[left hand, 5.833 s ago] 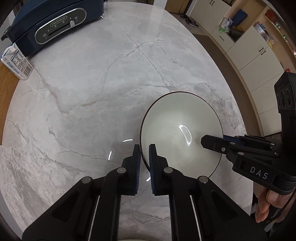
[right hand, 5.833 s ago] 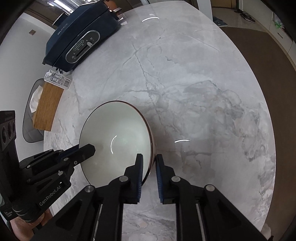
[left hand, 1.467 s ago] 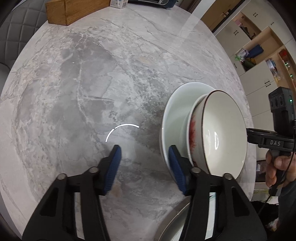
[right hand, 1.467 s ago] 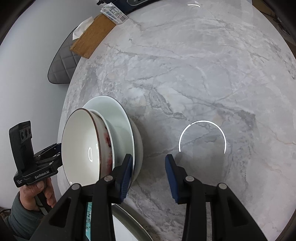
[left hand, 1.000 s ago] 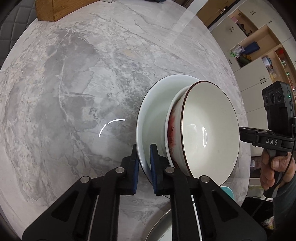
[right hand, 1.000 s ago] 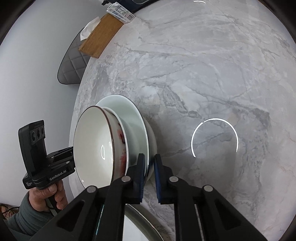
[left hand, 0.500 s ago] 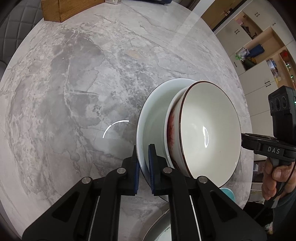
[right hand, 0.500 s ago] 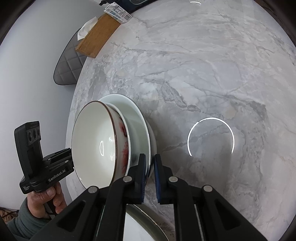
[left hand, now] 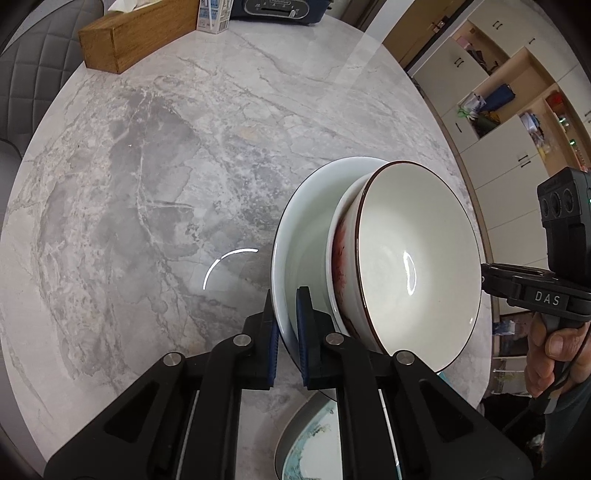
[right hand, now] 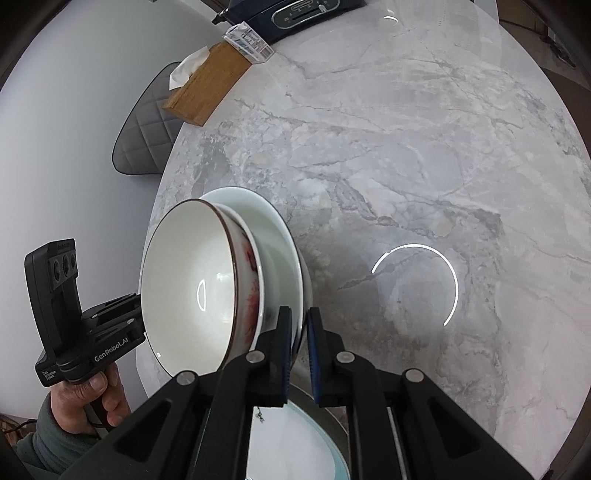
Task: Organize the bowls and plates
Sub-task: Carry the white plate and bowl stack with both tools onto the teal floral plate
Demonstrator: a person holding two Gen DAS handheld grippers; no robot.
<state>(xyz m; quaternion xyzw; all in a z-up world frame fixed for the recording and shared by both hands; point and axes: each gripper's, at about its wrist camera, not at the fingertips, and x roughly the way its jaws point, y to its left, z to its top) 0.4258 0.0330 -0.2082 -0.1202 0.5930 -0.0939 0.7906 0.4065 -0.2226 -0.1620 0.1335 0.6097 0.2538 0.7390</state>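
Bowls [left hand: 413, 258] nested in a pale plate [left hand: 295, 236] hang above the worktop [left hand: 147, 184], left claw [left hand: 287, 325] and right claw [right hand: 297, 332] each clamped on the plate rim; placement remains.

"DAS" stands in white letters on the black body of the right gripper [left hand: 484, 271]; "GenRobot.AI" stands on the side of the left gripper [right hand: 138, 314]. Print on the small carton [right hand: 248, 40] and the dark appliance [right hand: 295, 11] is too small to read
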